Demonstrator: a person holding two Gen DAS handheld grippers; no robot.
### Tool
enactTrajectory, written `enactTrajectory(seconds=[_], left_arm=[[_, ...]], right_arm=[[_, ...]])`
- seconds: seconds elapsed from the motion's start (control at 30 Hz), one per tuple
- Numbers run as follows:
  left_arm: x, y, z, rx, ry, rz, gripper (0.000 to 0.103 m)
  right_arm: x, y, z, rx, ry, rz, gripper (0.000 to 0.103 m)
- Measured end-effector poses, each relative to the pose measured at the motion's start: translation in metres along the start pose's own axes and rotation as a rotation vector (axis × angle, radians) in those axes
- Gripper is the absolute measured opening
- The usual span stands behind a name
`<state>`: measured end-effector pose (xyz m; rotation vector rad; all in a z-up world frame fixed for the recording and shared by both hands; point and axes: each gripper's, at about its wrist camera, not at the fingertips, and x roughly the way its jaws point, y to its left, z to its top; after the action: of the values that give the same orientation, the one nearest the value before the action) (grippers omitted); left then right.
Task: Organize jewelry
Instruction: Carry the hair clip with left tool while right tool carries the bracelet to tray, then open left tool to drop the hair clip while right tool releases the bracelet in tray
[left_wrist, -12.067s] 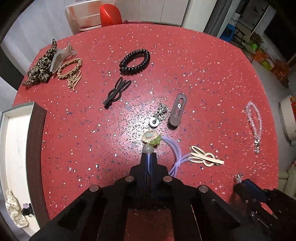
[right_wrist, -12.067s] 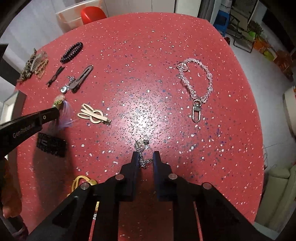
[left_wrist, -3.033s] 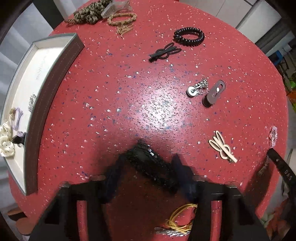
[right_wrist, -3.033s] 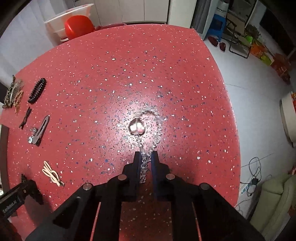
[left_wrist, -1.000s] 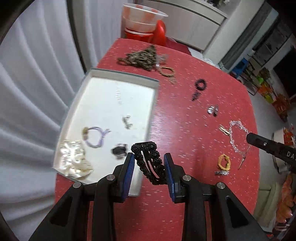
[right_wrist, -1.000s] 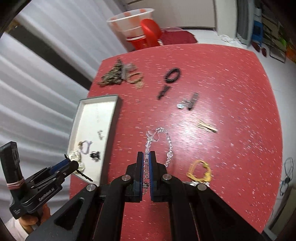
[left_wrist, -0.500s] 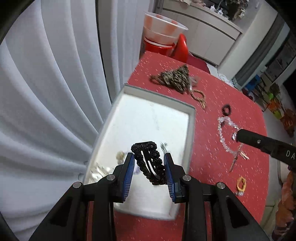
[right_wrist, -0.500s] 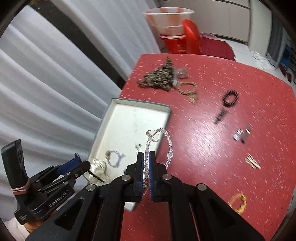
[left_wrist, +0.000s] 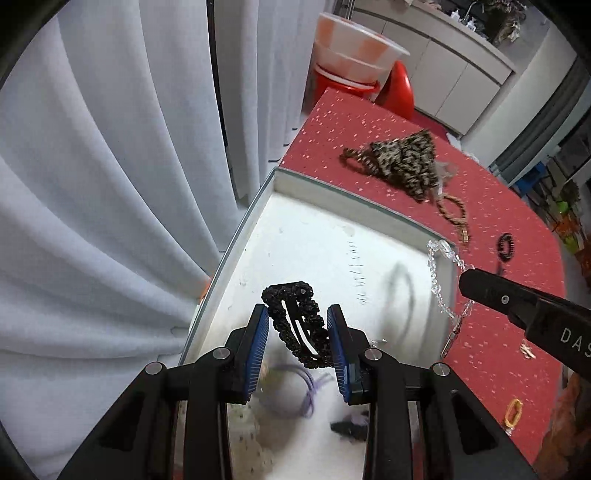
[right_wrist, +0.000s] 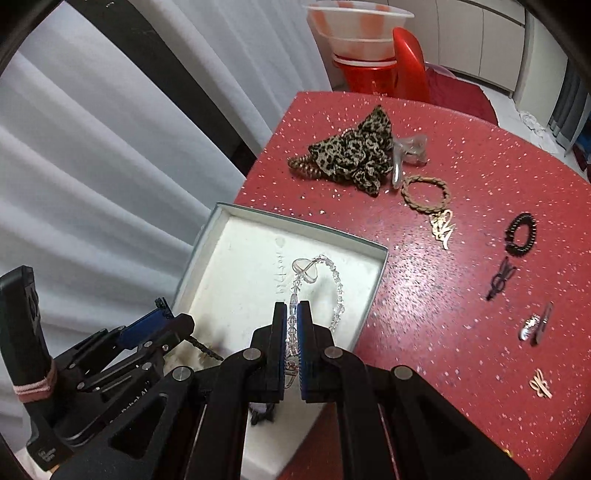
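Note:
My left gripper (left_wrist: 297, 325) is shut on a black beaded hair clip (left_wrist: 295, 325) and holds it above the white jewelry tray (left_wrist: 310, 192). My right gripper (right_wrist: 293, 310) is shut on a clear crystal bracelet (right_wrist: 332, 280) that hangs over the tray (right_wrist: 295, 223); the bracelet also shows in the left wrist view (left_wrist: 439, 284). In the tray lie a purple hair tie (left_wrist: 310, 391) and a small dark piece (left_wrist: 347, 428). The left gripper (right_wrist: 173, 321) shows at the lower left of the right wrist view.
On the red speckled table (right_wrist: 480, 155) lie a leopard scrunchie (right_wrist: 354, 151), a braided tan bracelet (right_wrist: 424, 194), a black bead bracelet (right_wrist: 521, 234), a black clip (right_wrist: 500, 282), a silver charm with a dark clip (right_wrist: 535, 325) and a beige clip (right_wrist: 541, 384). White curtains (left_wrist: 92, 184) hang left.
Both grippers have moved left with their loads and now hang over the tray. The tray looks closer and larger in both views.

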<state>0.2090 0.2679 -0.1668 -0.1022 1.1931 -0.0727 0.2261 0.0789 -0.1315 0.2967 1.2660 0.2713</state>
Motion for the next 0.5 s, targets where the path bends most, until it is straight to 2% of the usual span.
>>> enactTrajectory(seconds=[0.4,0.47,0.5], left_arm=[[0.047,-0.002,-0.006,0.03,0.046,0.062,0.035],[0.051,-0.004,-0.006,0.037,0.051,0.078,0.043],[0.052,-0.004,-0.007,0.04,0.049,0.089,0.057]], right_arm=[[0.054,-0.017,-0.001,0.066,0.074,0.012,0.005],[0.062,-0.021,-0.003,0.083,0.091,0.018,0.005],[0.065,-0.022,-0.003,0.089,0.1,0.022,0.006]])
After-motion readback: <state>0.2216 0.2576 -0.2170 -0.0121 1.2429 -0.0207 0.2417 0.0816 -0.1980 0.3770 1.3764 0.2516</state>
